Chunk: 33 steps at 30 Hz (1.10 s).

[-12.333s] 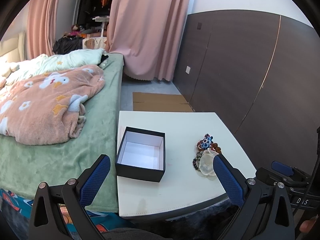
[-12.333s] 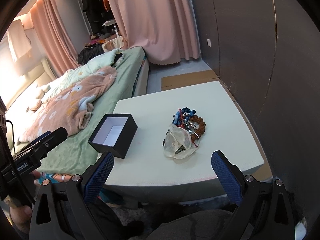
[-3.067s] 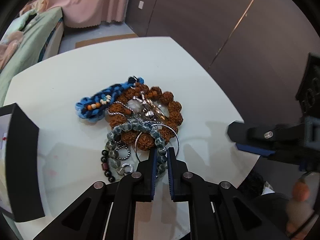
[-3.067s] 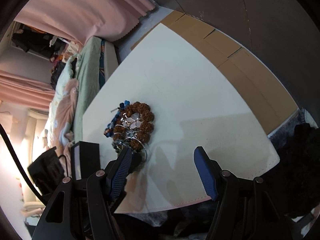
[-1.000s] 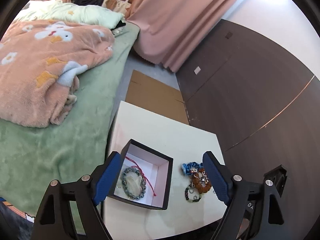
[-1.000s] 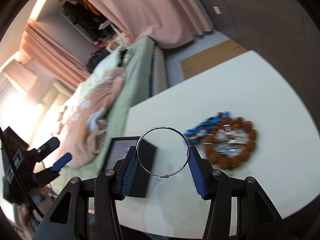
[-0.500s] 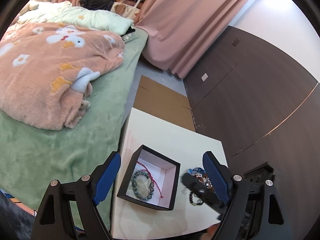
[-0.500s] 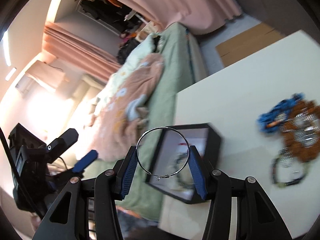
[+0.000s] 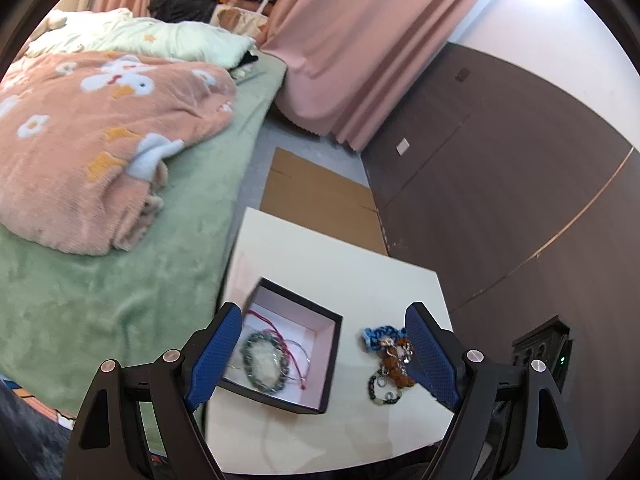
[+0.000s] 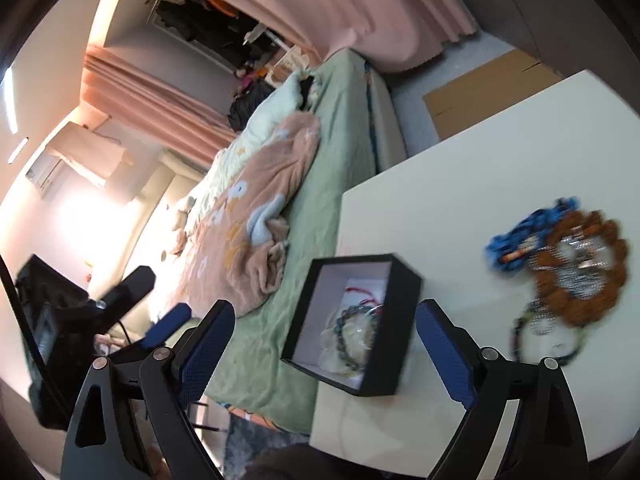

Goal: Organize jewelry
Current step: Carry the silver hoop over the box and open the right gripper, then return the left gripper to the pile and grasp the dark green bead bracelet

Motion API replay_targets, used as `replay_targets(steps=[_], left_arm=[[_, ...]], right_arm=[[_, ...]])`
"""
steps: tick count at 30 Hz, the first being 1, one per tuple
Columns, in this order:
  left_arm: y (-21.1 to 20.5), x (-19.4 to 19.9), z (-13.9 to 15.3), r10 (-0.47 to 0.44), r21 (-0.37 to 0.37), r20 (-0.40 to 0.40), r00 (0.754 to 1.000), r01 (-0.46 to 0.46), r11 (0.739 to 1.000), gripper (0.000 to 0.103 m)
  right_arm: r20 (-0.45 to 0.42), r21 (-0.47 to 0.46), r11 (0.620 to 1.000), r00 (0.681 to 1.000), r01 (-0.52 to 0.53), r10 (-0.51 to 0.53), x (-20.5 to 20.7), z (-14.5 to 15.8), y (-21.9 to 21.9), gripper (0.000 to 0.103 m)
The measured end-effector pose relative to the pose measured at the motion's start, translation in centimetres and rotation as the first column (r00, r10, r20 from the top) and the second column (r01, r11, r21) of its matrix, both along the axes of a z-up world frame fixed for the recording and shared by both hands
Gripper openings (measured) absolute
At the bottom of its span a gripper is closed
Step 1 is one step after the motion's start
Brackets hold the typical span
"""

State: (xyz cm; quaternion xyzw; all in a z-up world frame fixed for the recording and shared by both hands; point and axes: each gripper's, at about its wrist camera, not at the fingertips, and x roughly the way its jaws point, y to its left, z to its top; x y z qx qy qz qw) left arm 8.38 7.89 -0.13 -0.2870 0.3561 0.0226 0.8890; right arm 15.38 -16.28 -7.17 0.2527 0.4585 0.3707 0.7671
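Observation:
A black box with a white inside (image 9: 328,354) (image 10: 404,280) stands on the white table (image 9: 320,256) (image 10: 440,200). In it lie a grey bead bracelet (image 9: 262,362) (image 10: 356,332), a red cord (image 9: 276,330) and a thin silver hoop, blurred. A pile of jewelry lies right of the box: a blue braided band (image 9: 378,336) (image 10: 528,228), a brown bead bracelet (image 10: 580,272) and a dark bead string (image 9: 380,390). My left gripper (image 9: 324,354) is open, high above the box. My right gripper (image 10: 324,346) is open and empty above the box.
A bed with a green sheet (image 9: 100,272) and a pink flowered blanket (image 9: 80,132) borders the table's left side. A dark panel wall (image 9: 520,200) stands on the right. Flat cardboard (image 9: 320,196) lies on the floor beyond the table. Pink curtains (image 9: 360,48) hang behind.
My right gripper has opened and the silver hoop it held is gone from its fingers; a thin hoop now lies in the box. My left gripper has stayed open above the table.

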Motion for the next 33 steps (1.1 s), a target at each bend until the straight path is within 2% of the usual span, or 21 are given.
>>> replay_targets(steps=[2, 7, 12, 21, 26, 33], left_arm=[[-1.0, 0.5, -0.3, -0.021, 0.0, -0.002, 1.0, 0.021, 1.0, 0.084], [-3.7, 1.6, -1.1, -0.082, 0.011, -0.016, 0.996, 0.082, 0.997, 0.084], [-5.6, 2.3, -1.9, -0.14, 0.013, -0.023, 0.99, 0.141, 0.99, 0.084], [-9.2, 3.6, -4.0, -0.219, 0.035, -0.071, 0.973, 0.222, 0.975, 0.084], [-12.0, 4.3, -5.5, -0.29, 0.066, -0.109, 0.951, 0.298, 0.952, 0.084], [-15.3, 5.0, -8.3, -0.367, 0.053, -0.173, 0.914, 0.381, 0.923, 0.084]], right_arm=[[-0.015, -0.01, 0.999, 0.999, 0.042, -0.042, 0.2, -0.2, -1.6, 0.093], [-0.066, -0.115, 0.982, 0.986, 0.148, -0.156, 1.2, -1.5, -5.8, 0.093], [-0.051, -0.161, 0.96, 0.969, 0.231, -0.242, 1.4, -0.9, -10.2, 0.092], [-0.008, -0.223, 0.946, 0.97, 0.236, -0.244, -0.1, 0.2, -13.9, 0.092], [0.002, -0.267, 0.935, 0.971, 0.232, -0.24, -0.6, 0.0, -15.0, 0.092], [-0.053, -0.284, 0.926, 0.96, 0.25, -0.275, -0.1, -1.4, -17.4, 0.092]])
